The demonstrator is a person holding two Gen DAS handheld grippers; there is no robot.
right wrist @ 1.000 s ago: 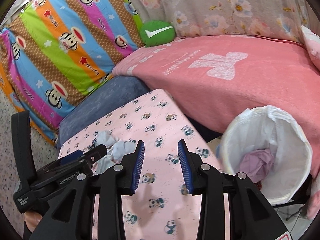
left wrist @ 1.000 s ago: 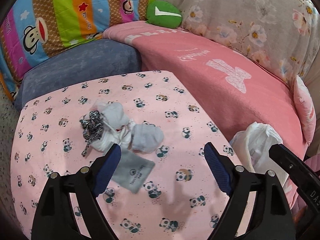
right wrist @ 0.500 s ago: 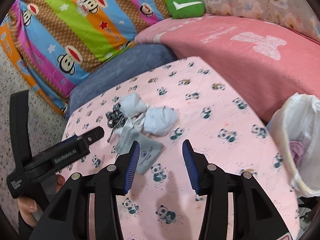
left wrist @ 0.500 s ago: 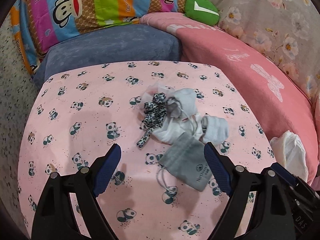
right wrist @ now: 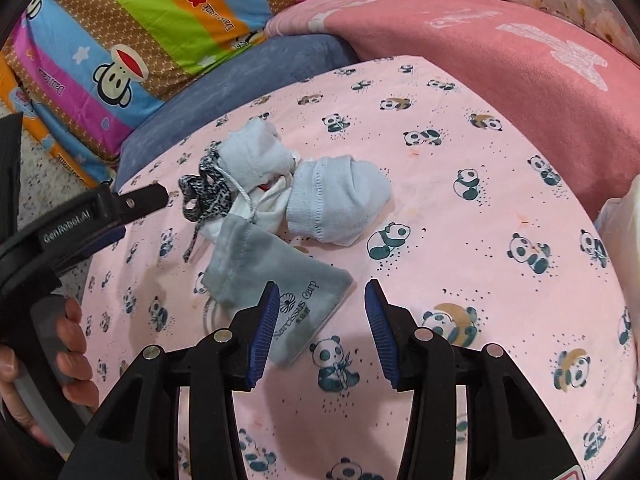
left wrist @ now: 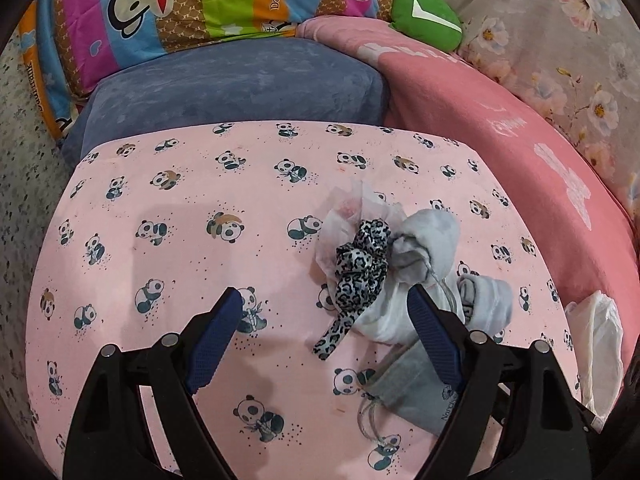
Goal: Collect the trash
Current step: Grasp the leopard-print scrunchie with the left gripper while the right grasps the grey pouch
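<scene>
A pile of soft trash lies on the pink panda-print table [left wrist: 180, 208]: a leopard-print ribbon [left wrist: 360, 264], a pale rolled sock [right wrist: 336, 200], white crumpled cloth [left wrist: 380, 316] and a grey drawstring pouch [right wrist: 276, 280]. My left gripper [left wrist: 324, 312] is open and empty, its jaws just short of the ribbon. My right gripper [right wrist: 320, 308] is open and empty, its left fingertip over the pouch's printed corner. The white bin bag [right wrist: 620, 232] shows at the table's right edge and also in the left wrist view [left wrist: 600, 340].
A blue cushion [left wrist: 232, 84] sits behind the table. A pink blanket [right wrist: 500, 40] covers the sofa to the right. A striped monkey-print pillow [left wrist: 180, 4] and a green cushion [left wrist: 428, 16] lie at the back. The left gripper's body [right wrist: 72, 224] shows at left.
Both grippers have moved closer to the pile. The left one swung left, so the pile now sits to its right. The right one turned from the bin bag and came down over the pouch.
</scene>
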